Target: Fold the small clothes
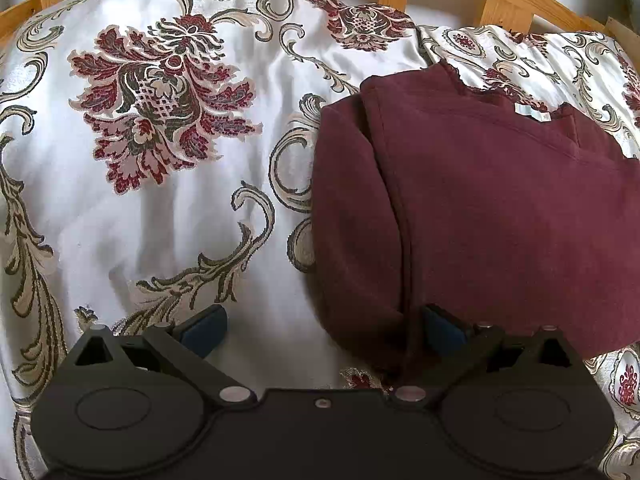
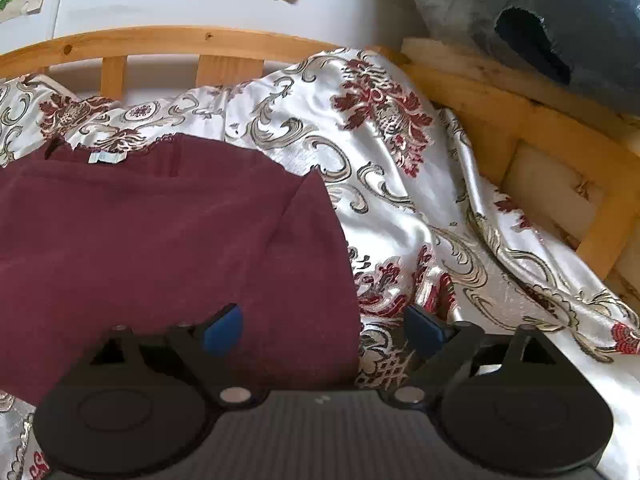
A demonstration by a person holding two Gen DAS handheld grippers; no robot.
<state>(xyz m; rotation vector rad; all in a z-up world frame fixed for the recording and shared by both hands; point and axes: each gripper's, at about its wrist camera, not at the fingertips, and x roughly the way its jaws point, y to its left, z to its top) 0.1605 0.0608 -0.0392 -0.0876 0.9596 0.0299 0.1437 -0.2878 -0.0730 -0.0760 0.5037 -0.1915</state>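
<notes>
Across the patterned bedspread [image 1: 168, 216], bounded at the far side by the wooden bed rail [image 2: 168, 42], the maroon garment [image 1: 500, 208] lies partly folded, its label and lace neckline at the far edge. My left gripper [image 1: 324, 326] is spread wide over its near left edge, my right gripper [image 2: 322, 330] equally wide over its near right edge, both empty. I judge each should pinch every layer at its corner, lifting together so the fold lands square.

One maroon garment [image 1: 500, 208], one floral bedspread [image 1: 160, 220], two grippers, left [image 1: 324, 330] and right [image 2: 322, 330]
</notes>
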